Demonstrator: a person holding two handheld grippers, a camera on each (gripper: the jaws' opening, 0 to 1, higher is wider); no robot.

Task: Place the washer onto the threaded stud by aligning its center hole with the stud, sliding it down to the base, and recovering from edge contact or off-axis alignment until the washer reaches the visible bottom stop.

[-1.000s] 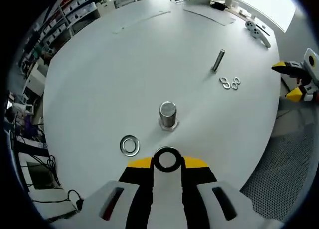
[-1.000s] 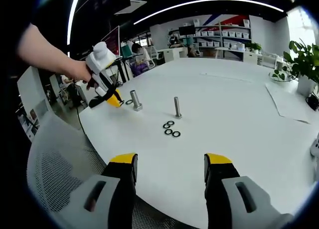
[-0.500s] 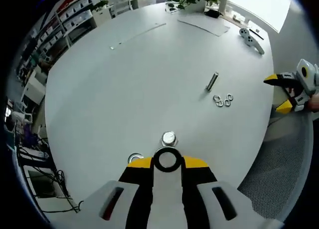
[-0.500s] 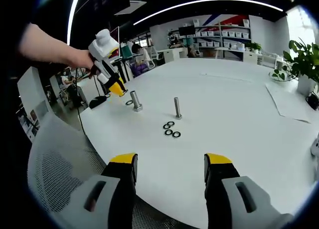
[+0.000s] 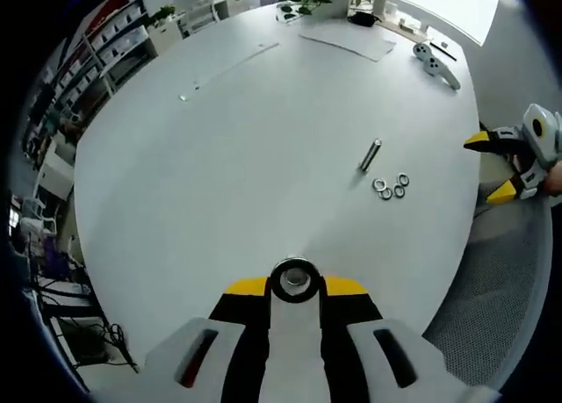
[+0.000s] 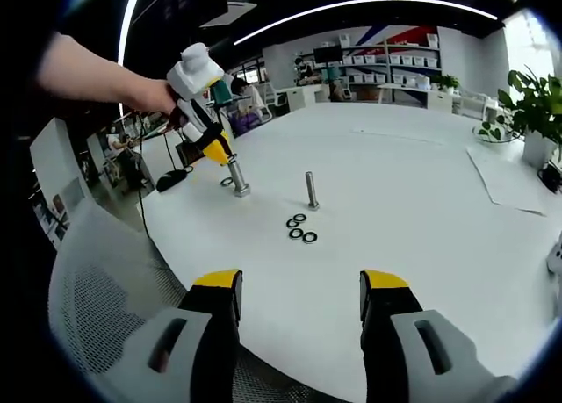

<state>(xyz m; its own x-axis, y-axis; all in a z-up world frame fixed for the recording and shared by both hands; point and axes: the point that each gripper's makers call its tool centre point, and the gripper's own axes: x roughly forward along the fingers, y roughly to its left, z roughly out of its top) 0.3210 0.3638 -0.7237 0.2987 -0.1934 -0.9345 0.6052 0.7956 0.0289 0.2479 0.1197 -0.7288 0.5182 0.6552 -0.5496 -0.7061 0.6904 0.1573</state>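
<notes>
Left tool [image 6: 217,148] held up over the near-left edge of the white surface [image 6: 421,210], seen from the right gripper view. A person's hand [image 6: 156,96] grips its body; forearm reaches in from the upper left. Tool is tilted, yellow tips pointing down toward the thick stud [image 6: 237,176], tips just above the stud's top.

Left gripper view: looking steeply down along its own jaws. Jaws pinched together on a washer [image 5: 293,280], held flat between the yellow tips, hole facing the camera. Something metallic shows through the hole; cannot tell whether it is the stud's top or whether the washer touches it.

A loose washer [image 6: 227,181] lies flat on the surface just beside the thick stud's base.

Thin stud [image 5: 371,155] stands upright near the middle of the surface, well apart from the thick one. Three small washers [image 5: 390,188] lie clustered just beside it.

Right tool [image 6: 299,299] hangs level off the surface's near edge, jaws spread wide, nothing between them. From the left gripper view it [image 5: 505,161] sits at the far right, beyond the surface's edge.
</notes>
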